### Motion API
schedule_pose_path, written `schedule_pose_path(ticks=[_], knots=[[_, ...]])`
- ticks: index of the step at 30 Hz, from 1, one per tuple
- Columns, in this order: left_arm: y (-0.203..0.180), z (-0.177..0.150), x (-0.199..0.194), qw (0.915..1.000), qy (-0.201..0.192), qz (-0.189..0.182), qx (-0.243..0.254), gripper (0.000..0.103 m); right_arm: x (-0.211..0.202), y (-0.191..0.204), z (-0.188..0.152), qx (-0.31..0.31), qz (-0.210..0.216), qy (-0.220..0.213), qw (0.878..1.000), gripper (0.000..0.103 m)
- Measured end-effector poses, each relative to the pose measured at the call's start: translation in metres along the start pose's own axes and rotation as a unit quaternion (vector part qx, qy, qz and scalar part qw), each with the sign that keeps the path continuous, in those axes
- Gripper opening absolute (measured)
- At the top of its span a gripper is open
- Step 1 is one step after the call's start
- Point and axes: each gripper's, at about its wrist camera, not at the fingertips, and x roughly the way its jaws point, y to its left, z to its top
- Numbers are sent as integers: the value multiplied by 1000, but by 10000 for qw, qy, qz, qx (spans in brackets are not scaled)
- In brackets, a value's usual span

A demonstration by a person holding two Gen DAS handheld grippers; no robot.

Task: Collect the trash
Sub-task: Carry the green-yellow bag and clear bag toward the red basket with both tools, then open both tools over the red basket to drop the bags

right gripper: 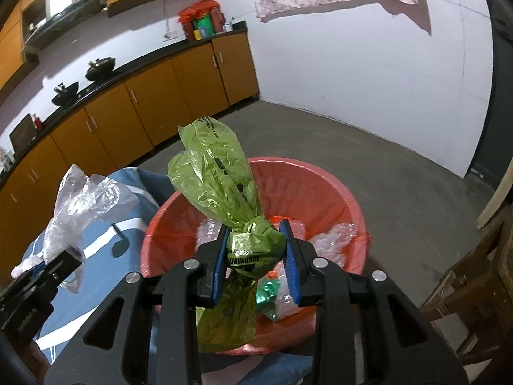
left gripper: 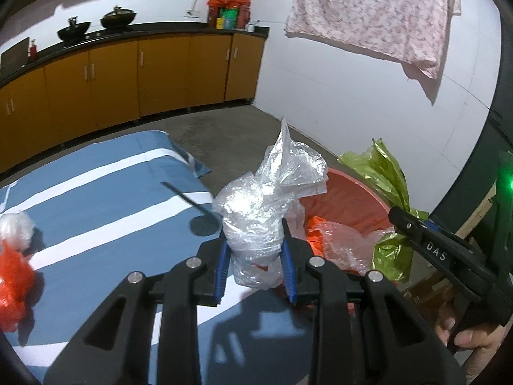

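Pinching the green bag (right gripper: 253, 247), the right tongs (right gripper: 256, 260) hang over the red bin (right gripper: 349, 202).

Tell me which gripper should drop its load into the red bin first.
Right, probably. The right gripper holds the green bag directly over the red bin. The left gripper, gripping clear plastic wrap, appears to sit over the blue striped sheet, beside the bin.

Both grippers are black plastic linkages with silver round pivot screws and ribbed blue pads. The right gripper (left gripper: 404, 221) carries white letters "DAS" along its finger at 3 o'clock; a green light glows beyond.
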Motion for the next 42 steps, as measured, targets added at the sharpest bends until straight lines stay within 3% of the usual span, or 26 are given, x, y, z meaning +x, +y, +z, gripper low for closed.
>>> schedule_pose_path(ticks=[21,24,28,35,42], knots=[[-39,11,65,9975,391,-587,93,29,21,-24,11,369,-70,12,9993,32],[-40,10,69,9970,425,-642,122,34,22,-21,11,373,5,19,9993,33],[-38,11,70,9973,418,-594,93,46,22,-26,12,417,69,-9,9991,47],[-14,8,62,9986,400,-321,-127,51,18,-25,9,376,33,-23,9993,48],[16,0,30,9995,201,67,-225,60,9,-14,5,271,5,-61,9996,56]])
